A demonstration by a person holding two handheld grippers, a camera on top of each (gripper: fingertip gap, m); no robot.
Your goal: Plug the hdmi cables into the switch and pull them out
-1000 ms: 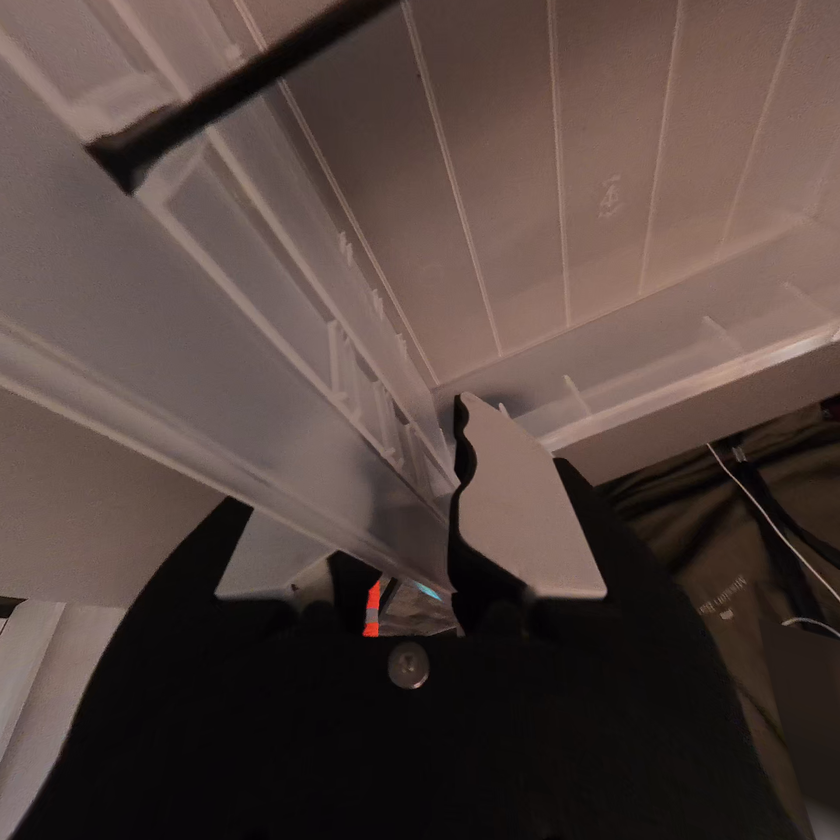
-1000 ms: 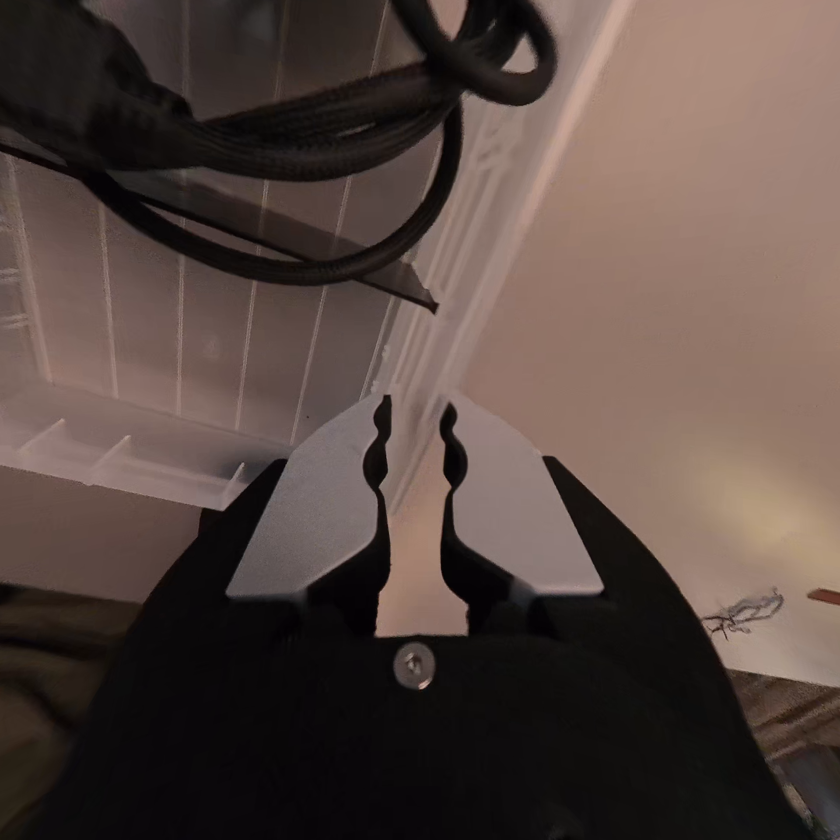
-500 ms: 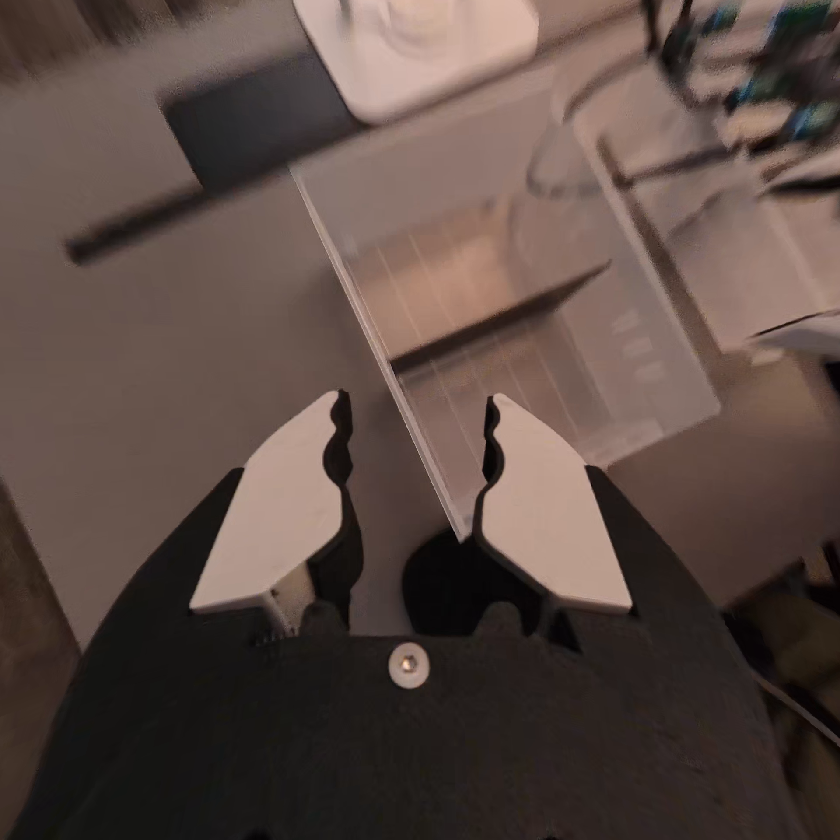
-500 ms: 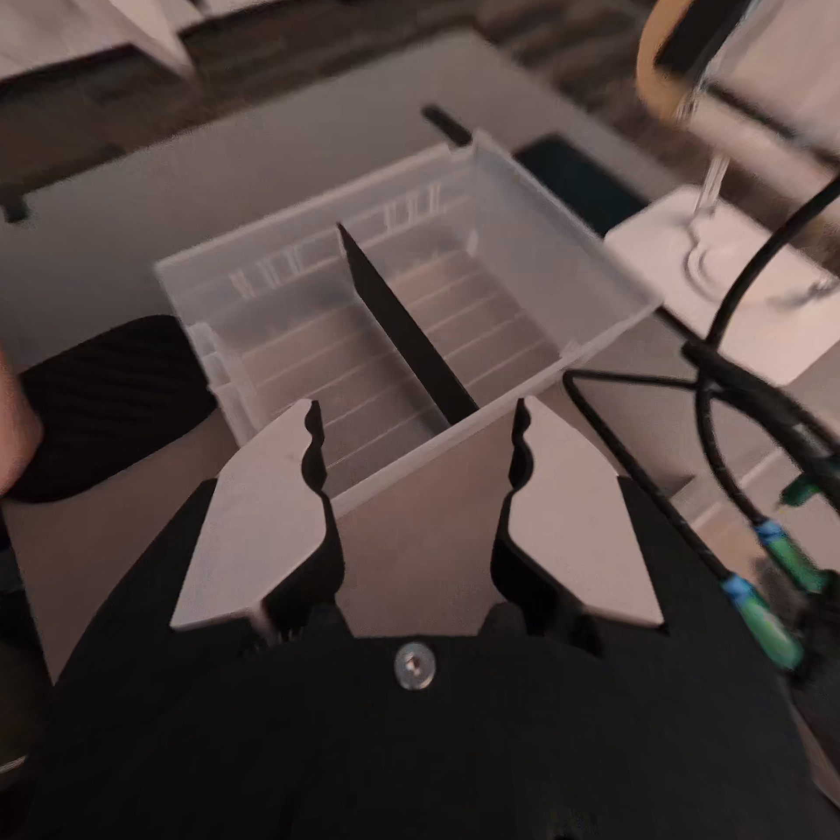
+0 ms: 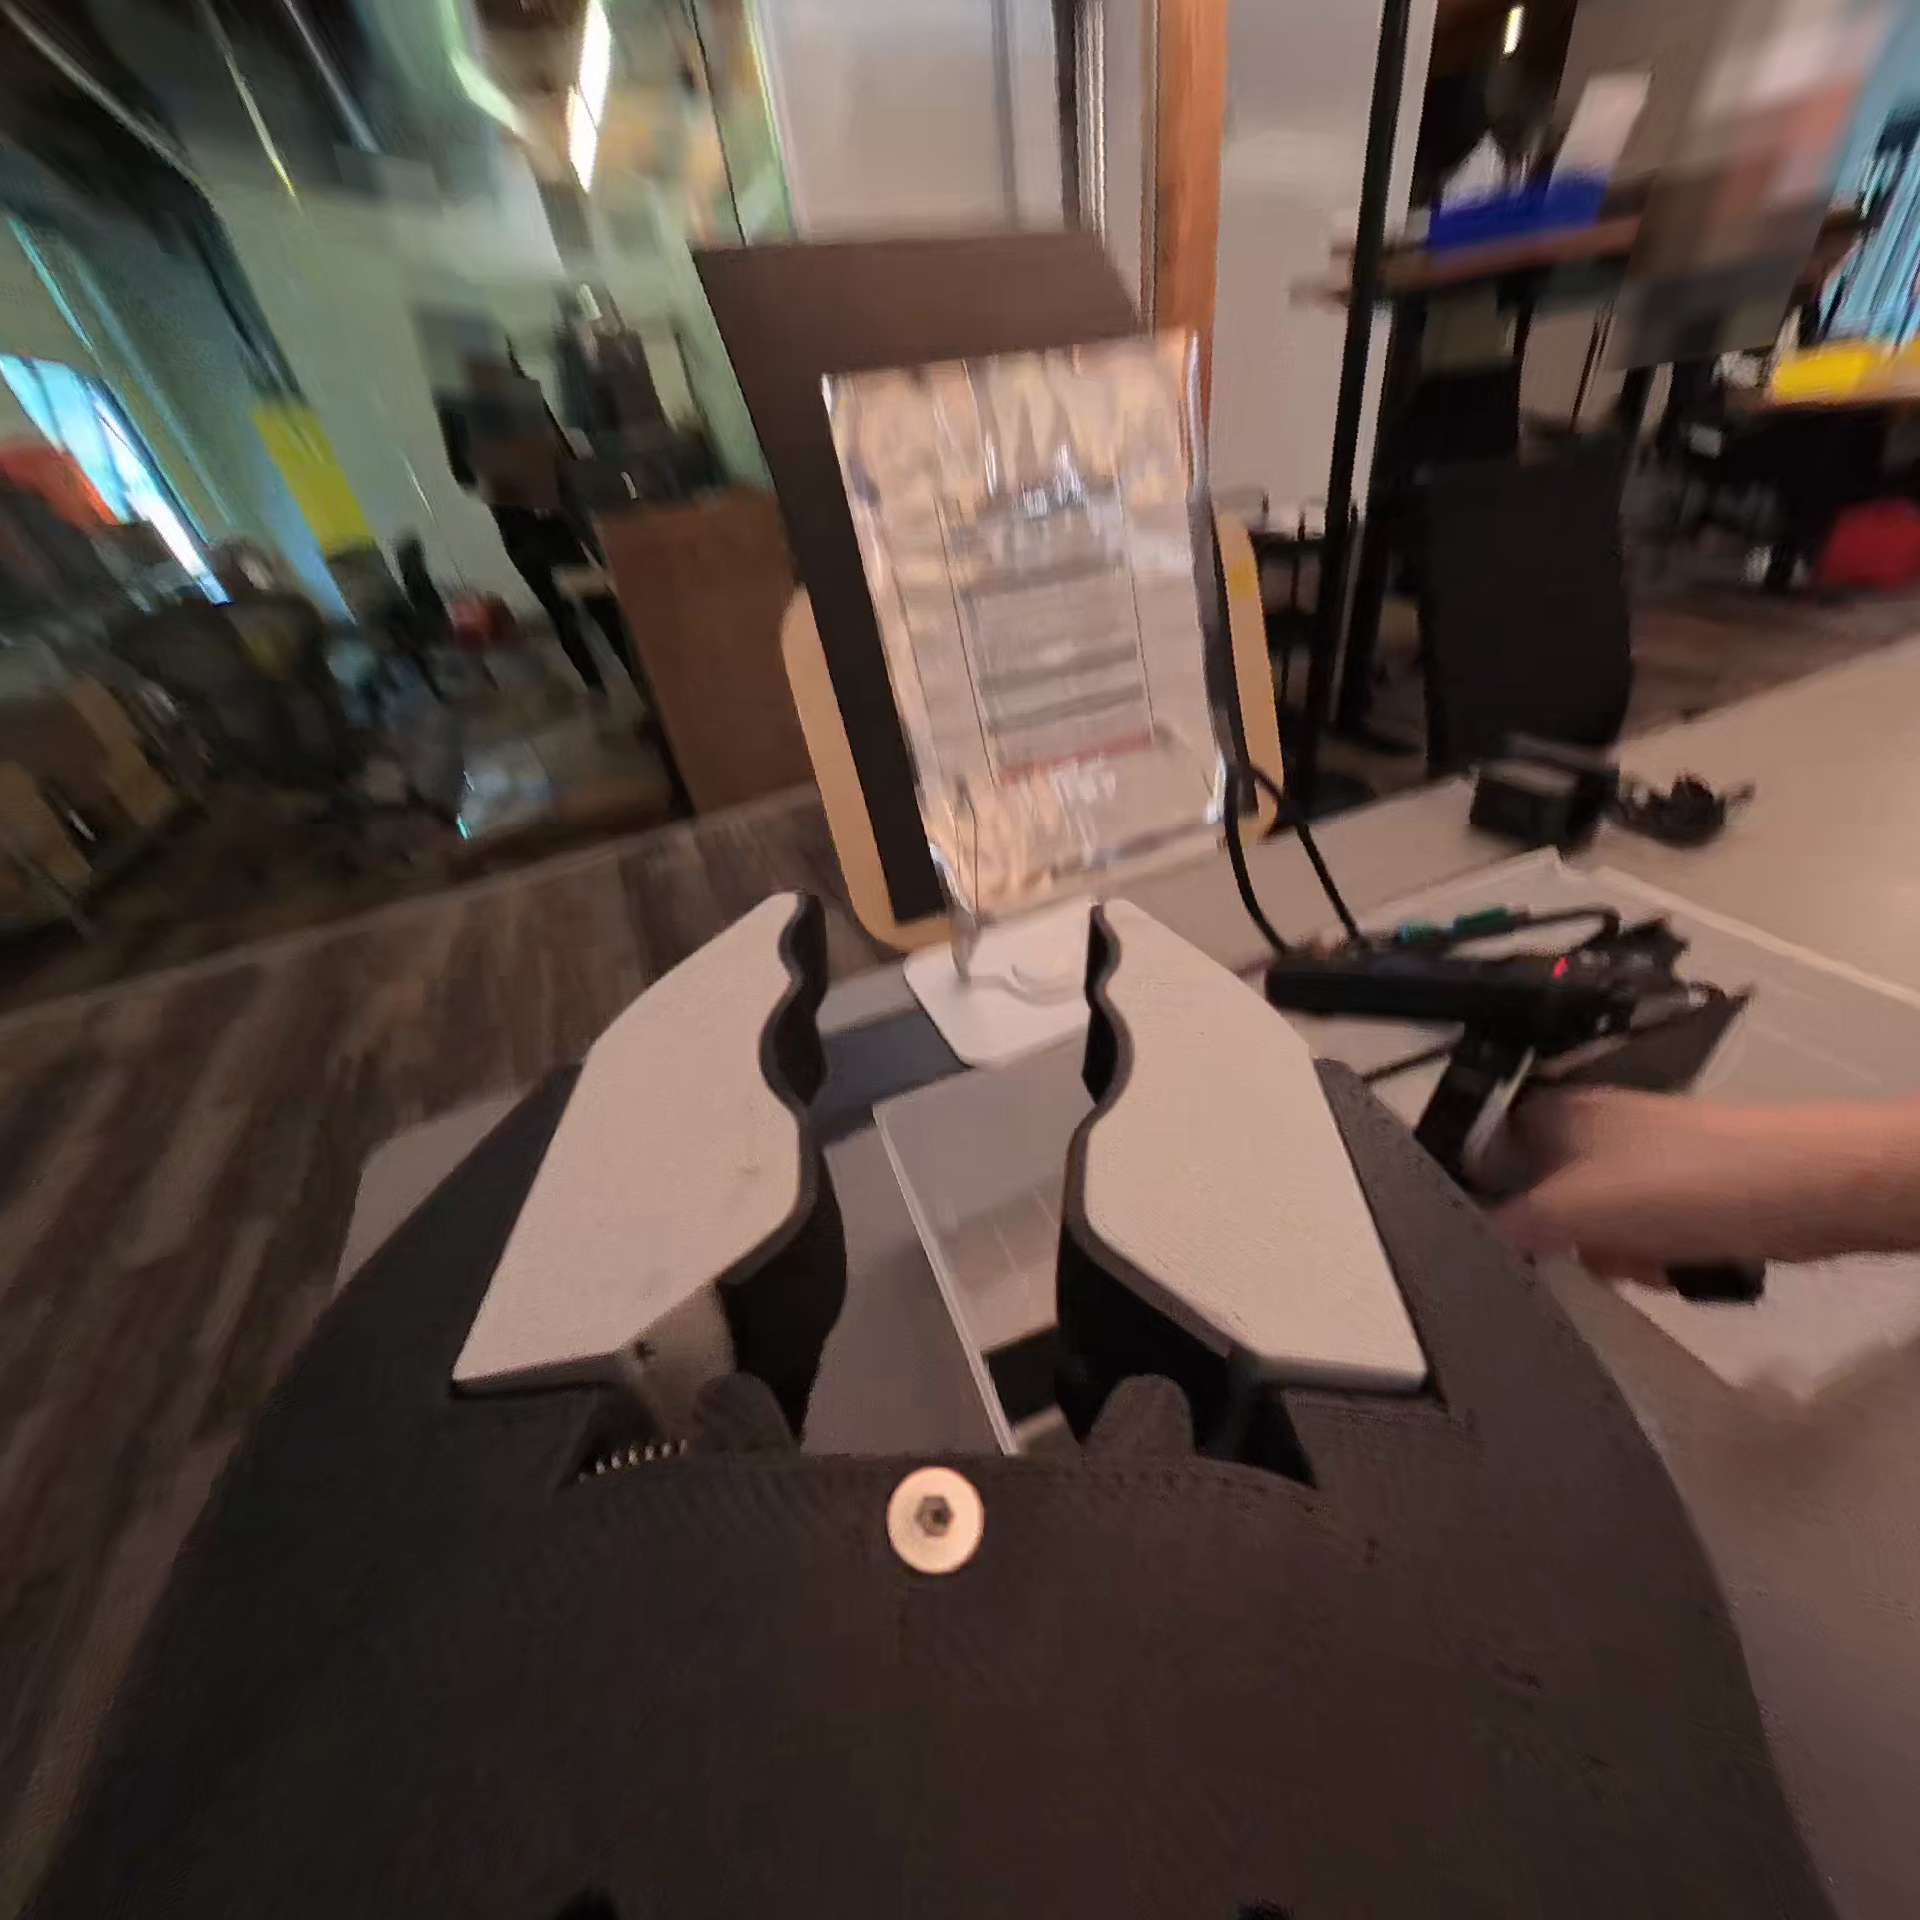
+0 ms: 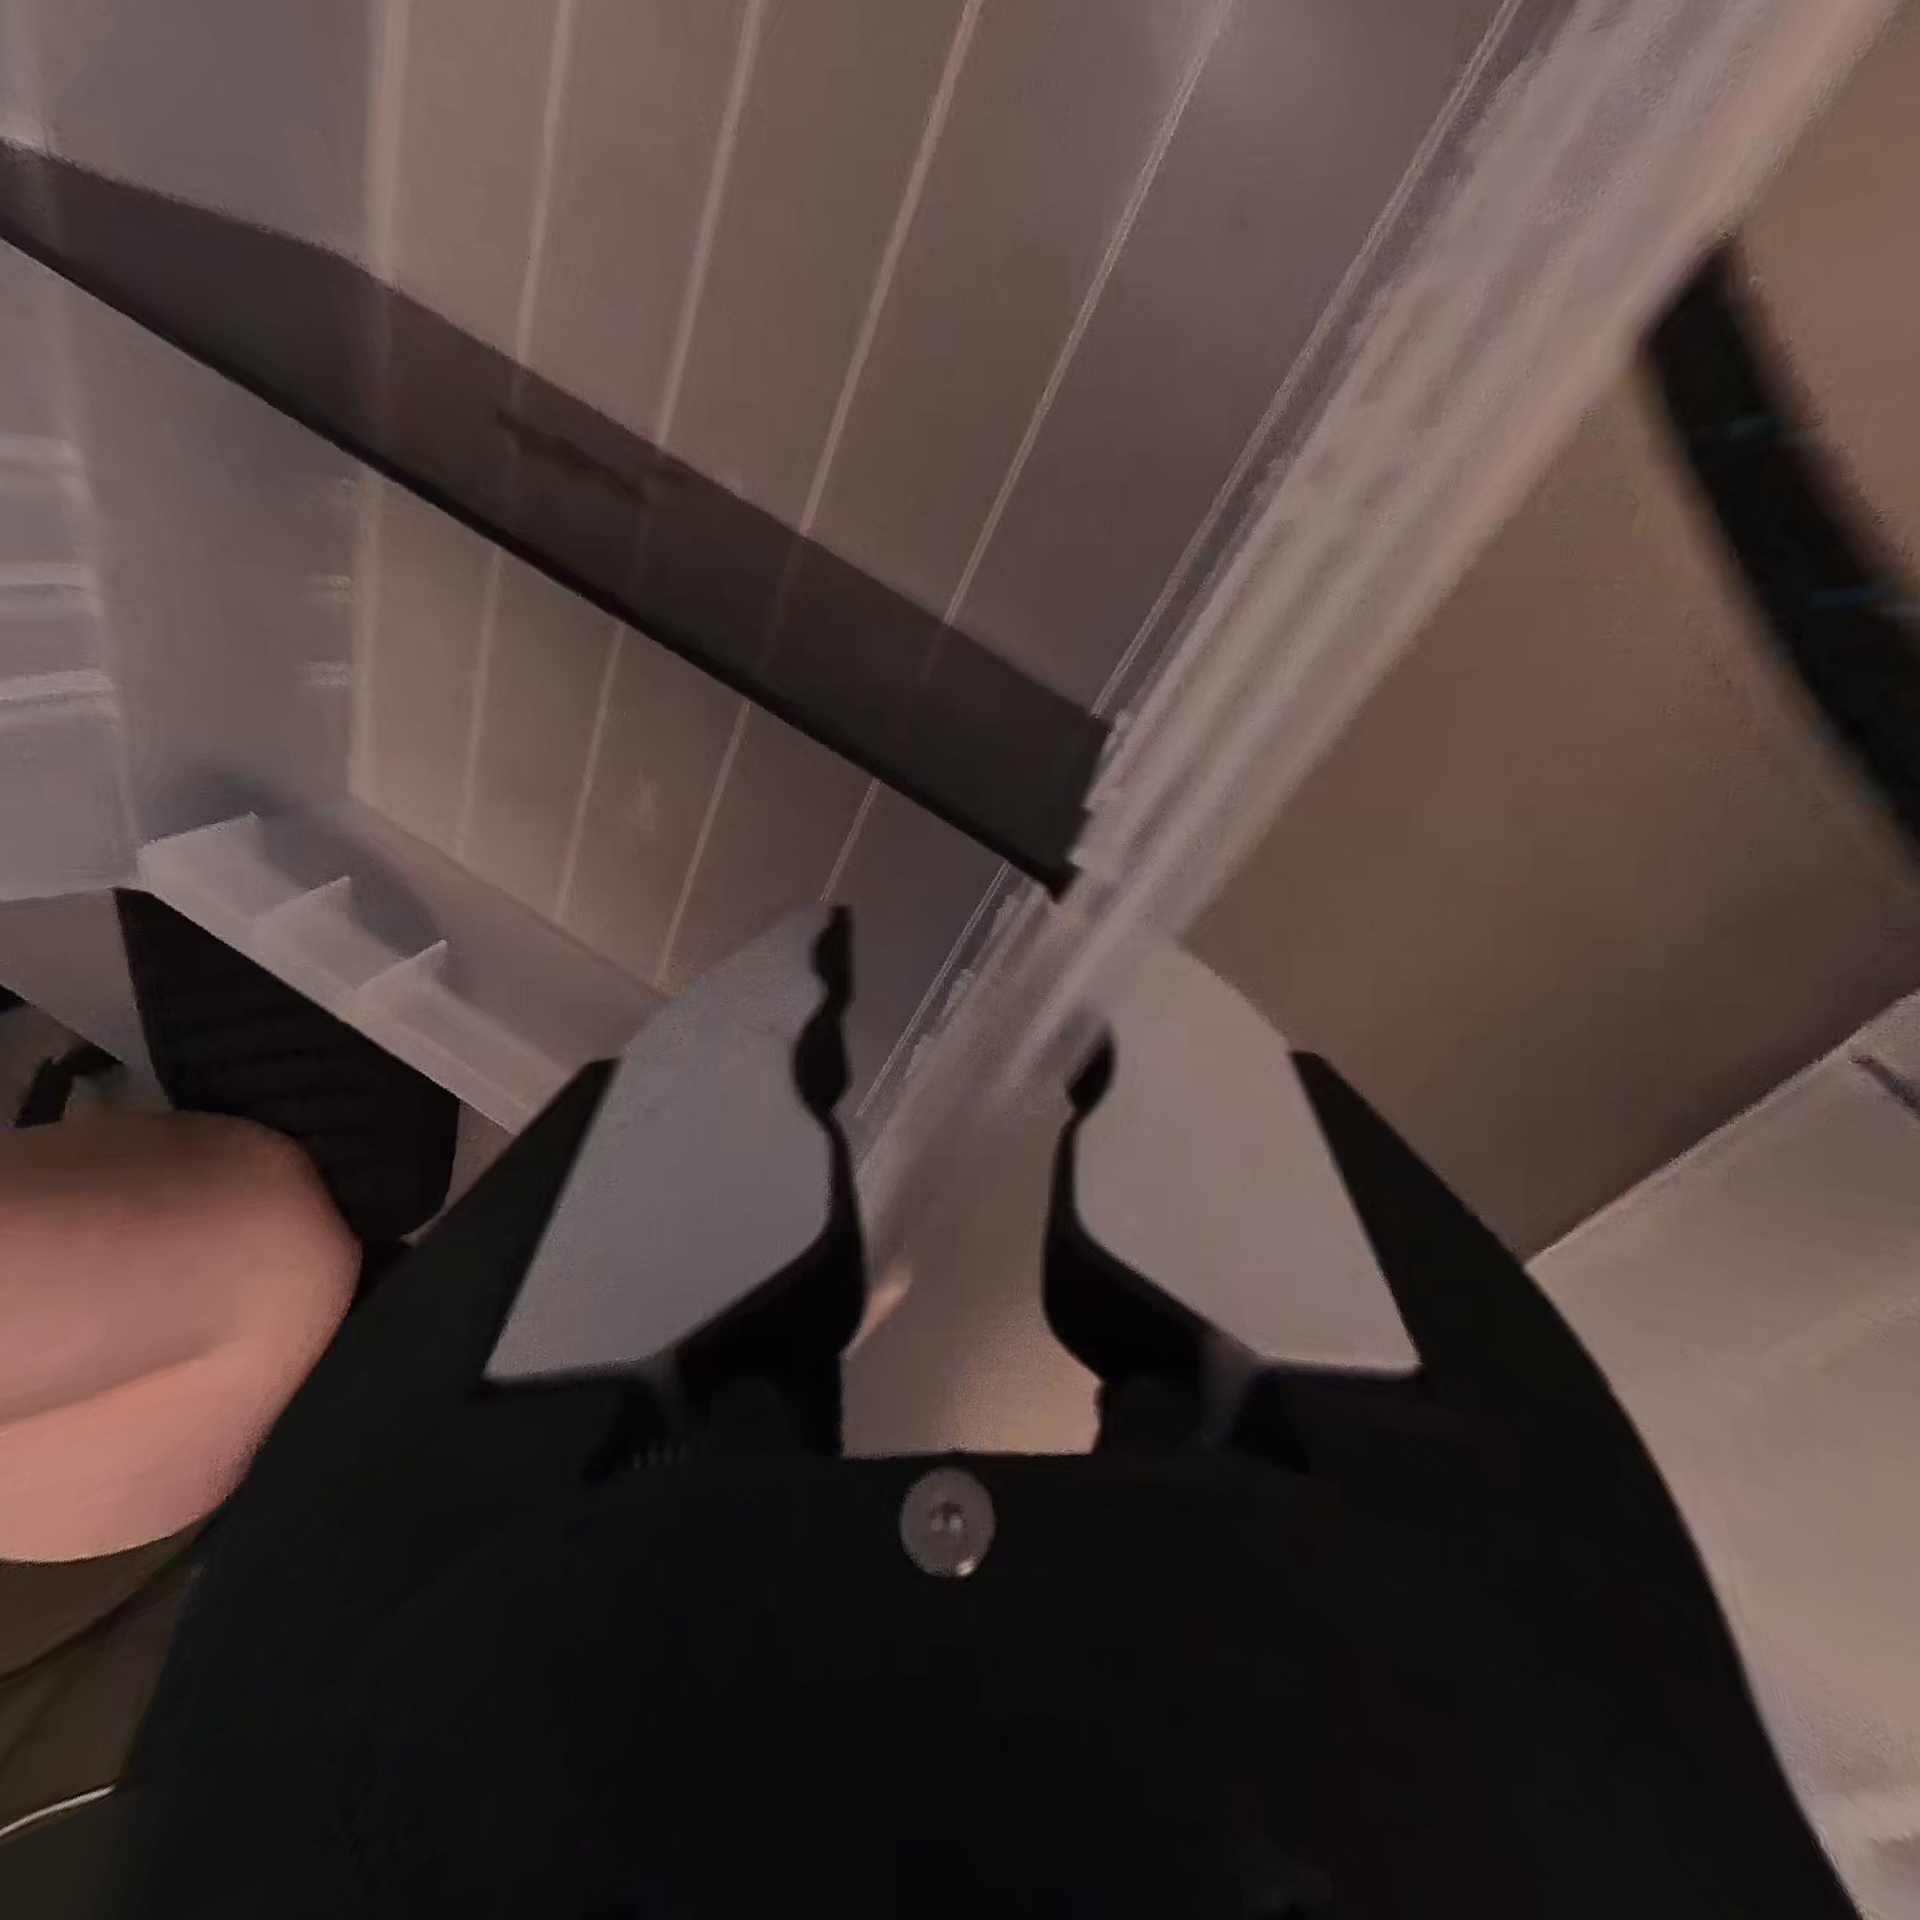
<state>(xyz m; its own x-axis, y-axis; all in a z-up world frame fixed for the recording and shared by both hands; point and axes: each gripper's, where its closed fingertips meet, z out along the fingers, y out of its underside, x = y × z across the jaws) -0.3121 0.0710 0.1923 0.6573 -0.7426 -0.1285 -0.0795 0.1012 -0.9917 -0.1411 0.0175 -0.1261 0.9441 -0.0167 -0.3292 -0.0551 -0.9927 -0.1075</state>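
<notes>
My left gripper (image 5: 945,997) stands with jaws parted, holding nothing; a corner of the clear plastic bin (image 5: 966,1195) lies low between its fingers. The switch (image 5: 1455,992), a dark bar with cables (image 5: 1262,873) attached, rests on the table (image 5: 1766,727) well ahead and to the right, clear of those jaws. My right gripper (image 6: 961,1039) straddles the bin wall (image 6: 1164,831), jaws parted, not visibly clamped. A black divider (image 6: 623,540) crosses the bin interior.

The black left gripper with grey finger plates (image 5: 945,966) stands parted, empty; the matching right gripper (image 6: 961,997) gapes too.
</notes>
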